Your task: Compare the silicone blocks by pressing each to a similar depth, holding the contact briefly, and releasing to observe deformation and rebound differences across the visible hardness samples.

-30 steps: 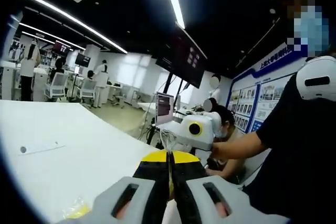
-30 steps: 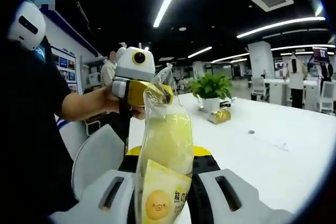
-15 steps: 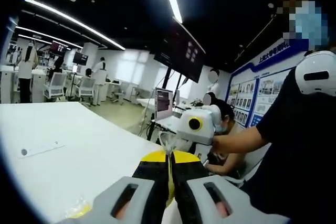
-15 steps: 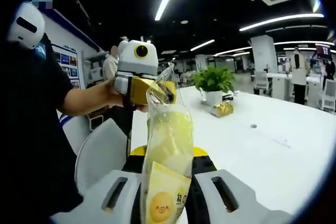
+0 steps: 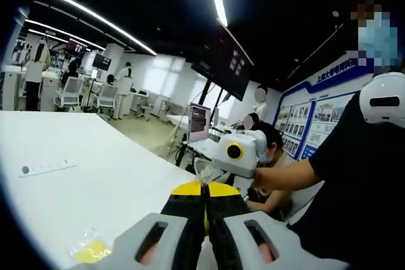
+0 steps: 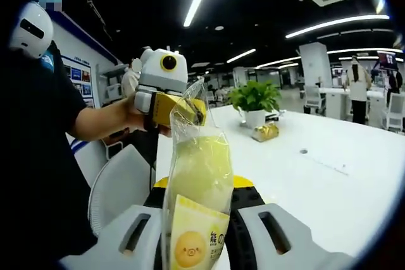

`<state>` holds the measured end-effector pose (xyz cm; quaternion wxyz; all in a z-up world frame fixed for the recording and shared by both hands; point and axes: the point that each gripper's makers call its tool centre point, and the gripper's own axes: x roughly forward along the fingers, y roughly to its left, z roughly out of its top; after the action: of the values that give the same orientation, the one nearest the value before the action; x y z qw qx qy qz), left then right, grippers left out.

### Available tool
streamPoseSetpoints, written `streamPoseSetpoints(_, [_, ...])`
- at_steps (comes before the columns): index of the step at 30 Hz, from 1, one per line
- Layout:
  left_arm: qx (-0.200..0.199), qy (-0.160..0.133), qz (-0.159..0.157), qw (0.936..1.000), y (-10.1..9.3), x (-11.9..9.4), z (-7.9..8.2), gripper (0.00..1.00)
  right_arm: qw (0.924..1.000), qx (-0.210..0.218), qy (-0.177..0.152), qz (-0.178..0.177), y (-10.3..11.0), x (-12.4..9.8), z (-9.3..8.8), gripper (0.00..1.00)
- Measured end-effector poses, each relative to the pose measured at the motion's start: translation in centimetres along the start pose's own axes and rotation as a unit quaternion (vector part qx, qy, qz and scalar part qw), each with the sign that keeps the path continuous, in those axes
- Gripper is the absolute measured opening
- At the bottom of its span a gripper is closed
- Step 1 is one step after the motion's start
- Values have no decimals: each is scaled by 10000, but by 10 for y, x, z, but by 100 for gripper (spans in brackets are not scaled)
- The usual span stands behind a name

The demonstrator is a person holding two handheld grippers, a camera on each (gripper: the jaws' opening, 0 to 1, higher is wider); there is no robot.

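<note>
The right gripper [image 6: 197,232] is clamped on the lower end of a clear plastic bag [image 6: 197,175] holding a yellow soft piece and a yellow cartoon label, while the left gripper [image 6: 190,110] pinches the bag's top edge, seemingly so the bag hangs stretched between them above the white table [image 6: 329,181]. In the left gripper view the left gripper [image 5: 205,216] has its jaws closed on that thin film edge [image 5: 204,174] (likely to tear or pull it open). No silicone blocks can be made out, so pressing looks not yet begun; a small yellow packet [image 5: 92,251] lies on the table, a potted plant [image 6: 255,104] well beyond.
</note>
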<state>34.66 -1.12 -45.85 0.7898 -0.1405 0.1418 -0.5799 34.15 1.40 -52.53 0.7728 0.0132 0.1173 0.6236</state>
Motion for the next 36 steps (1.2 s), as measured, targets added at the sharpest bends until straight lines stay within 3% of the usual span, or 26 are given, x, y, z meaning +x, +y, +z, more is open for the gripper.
streamPoseSetpoints(2, [-27, -9, -10, 10000, 0, 2, 1, 0, 9997, -182, -79, -172, -5, -1, 2, 18])
streamPoseSetpoints(5, [-180, 31, -13, 9998, 2, 6, 0, 0, 9996, 132, 5, -257, -8, -3, -3, 23])
streamPoseSetpoints(10, [-462, 54, -16, 9989, 5, 11, -4, 0, 9992, 82, -140, -374, -12, -7, -4, 31])
streamPoseSetpoints(16, [-658, 44, -46, 9978, 6, 13, -5, 0, 9981, 333, -223, -460, -13, -6, -8, 58])
streamPoseSetpoints(22, [-714, 116, 26, 9974, 9, 11, -10, 0, 9966, 485, -458, -476, -13, -9, -6, 69])
streamPoseSetpoints(25, [-810, 96, 61, 9967, 11, 8, -13, 0, 9965, 492, -426, -530, -14, -10, -9, 75])
streamPoseSetpoints(29, [-932, 76, 68, 9956, 13, 7, -14, 0, 9939, 666, -513, -710, -19, -12, -11, 94])
streamPoseSetpoints(31, [-962, 93, 72, 9953, 14, 6, -15, 0, 9933, 522, -672, -783, -22, -15, -6, 96])
streamPoseSetpoints(36, [-1150, -14, 99, 9933, 20, 5, -16, 0, 9913, 626, -723, -906, -22, -25, -4, 96])
